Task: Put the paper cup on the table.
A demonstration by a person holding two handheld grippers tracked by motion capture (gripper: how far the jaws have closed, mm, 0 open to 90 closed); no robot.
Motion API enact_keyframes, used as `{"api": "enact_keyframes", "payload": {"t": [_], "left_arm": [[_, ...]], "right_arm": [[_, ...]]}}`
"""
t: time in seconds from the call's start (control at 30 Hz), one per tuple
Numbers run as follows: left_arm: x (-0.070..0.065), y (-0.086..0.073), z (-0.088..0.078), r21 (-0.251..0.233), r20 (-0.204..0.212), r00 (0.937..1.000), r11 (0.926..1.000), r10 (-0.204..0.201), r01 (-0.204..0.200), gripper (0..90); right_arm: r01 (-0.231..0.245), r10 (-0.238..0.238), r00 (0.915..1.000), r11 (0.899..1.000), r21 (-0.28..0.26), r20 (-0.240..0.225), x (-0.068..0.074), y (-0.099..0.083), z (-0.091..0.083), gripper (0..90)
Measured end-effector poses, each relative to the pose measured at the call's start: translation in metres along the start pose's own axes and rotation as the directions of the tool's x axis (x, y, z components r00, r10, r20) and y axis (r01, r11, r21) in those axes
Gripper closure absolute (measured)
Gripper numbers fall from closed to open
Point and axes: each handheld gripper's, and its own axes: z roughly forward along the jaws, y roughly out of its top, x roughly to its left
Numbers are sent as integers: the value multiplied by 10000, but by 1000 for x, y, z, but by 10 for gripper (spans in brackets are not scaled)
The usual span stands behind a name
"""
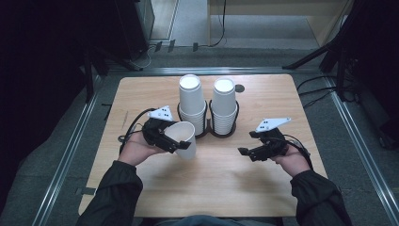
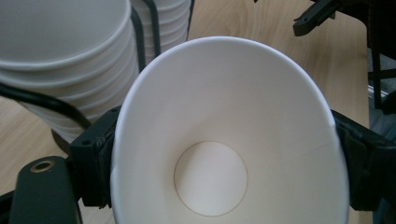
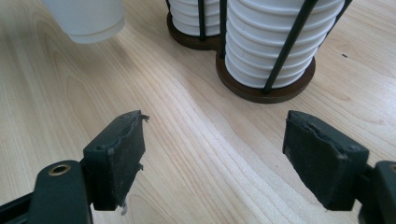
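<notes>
Pale wood tabletop [image 1: 207,183]; my left claw [image 1: 173,140] squeezes a light, crushable paper cup [image 2: 224,135] oval — right claw [image 1: 251,149] wide open, empty.

- We see the left gripper [image 1: 181,141] in the left hand [image 1: 134,149], its jaws pressed against both sides of a cup [image 1: 182,137], tilted.
- The right gripper [image 1: 244,151], in the right hand [image 1: 294,160], points left, jaws spread wide with nothing between them.
- Both forearms wear dark sleeves [image 1: 113,190].
</notes>
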Motion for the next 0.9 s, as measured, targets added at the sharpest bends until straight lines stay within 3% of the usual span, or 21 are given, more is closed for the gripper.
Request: {"api": "enact_keyframes", "payload": {"t": [0.27, 0.4, 0.53, 0.67, 0.7, 0.77, 0.9], "left_arm": [[8, -9, -9, -90, -211, 9997, 9998, -155, 153, 131], [15, -14, -18, -280, -328, 9986, 9988, -409, 400, 129], [18, -19, -25, -269, -543, 9970, 9982, -545, 531, 129], [22, -24, -32, -262, -746, 9949, 9975, -674, 656, 124], [23, -25, -35, -303, -956, 9929, 9972, -710, 684, 124], [25, -28, -39, -392, -974, 9914, 9957, -878, 843, 123], [31, -33, -45, -431, -1213, 9867, 9936, -1086, 1041, 124]], "right_arm": [[41, -41, 10000, 10000, 72, 72, -2, 0, 2, 212], [-206, 203, 9991, 9997, 91, 385, -4, 1, 4, 210], [-294, 293, 9990, 9996, 26, 327, -7, 3, 5, 210], [-296, 295, 9991, 9996, 31, 294, -8, 4, 6, 210], [-247, 246, 9992, 9997, 31, 309, -8, 4, 7, 210], [-270, 271, 9979, 9996, -29, 585, -10, 7, 9, 210], [-472, 480, 9964, 9988, -135, 698, -11, 8, 9, 210]]}}
